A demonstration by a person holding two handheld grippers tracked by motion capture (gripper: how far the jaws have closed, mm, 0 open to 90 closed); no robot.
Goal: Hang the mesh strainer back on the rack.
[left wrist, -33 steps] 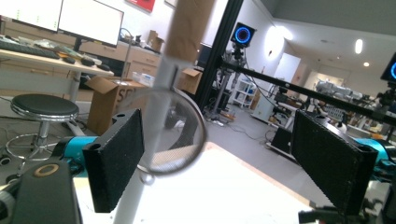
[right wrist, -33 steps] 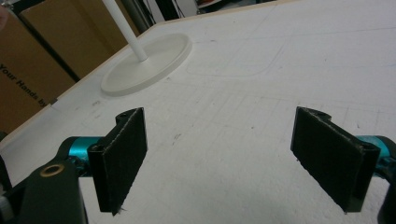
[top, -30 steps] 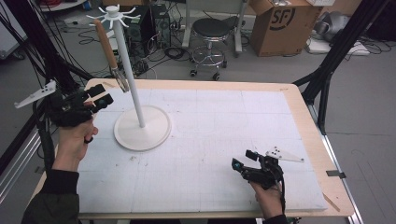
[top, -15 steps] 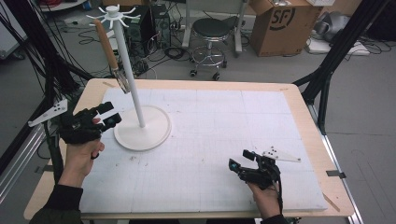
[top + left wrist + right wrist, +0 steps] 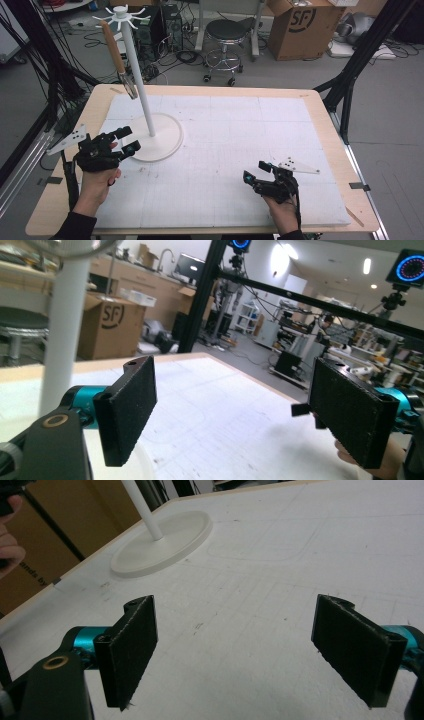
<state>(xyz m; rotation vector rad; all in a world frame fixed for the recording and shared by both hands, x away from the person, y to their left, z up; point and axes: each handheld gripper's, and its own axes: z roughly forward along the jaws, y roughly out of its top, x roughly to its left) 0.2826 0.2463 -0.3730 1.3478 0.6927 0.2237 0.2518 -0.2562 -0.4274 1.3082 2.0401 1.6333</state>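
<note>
A white stand (image 5: 141, 85) with a round base (image 5: 162, 142) rises from the left part of the white mat. From a hook at its top hangs a wooden-handled utensil (image 5: 116, 52) with a metal end. My left gripper (image 5: 127, 140) is open just left of the base, nothing between its jaws. In the left gripper view, the left gripper (image 5: 235, 410) has the pole (image 5: 62, 335) close on its left. My right gripper (image 5: 255, 171) is open and empty over the mat near the front right. The right gripper (image 5: 235, 650) faces the base (image 5: 162, 542).
The white mat (image 5: 235, 130) covers most of the wooden table (image 5: 60, 200). Behind the table stand a stool (image 5: 229, 32), a cardboard box (image 5: 300, 22) and black frame posts (image 5: 355, 65). Cables lie on the floor at the back left.
My left gripper has come down from beside the pole toward the near side and right, ending at the base's left rim. The right gripper has barely shifted.
</note>
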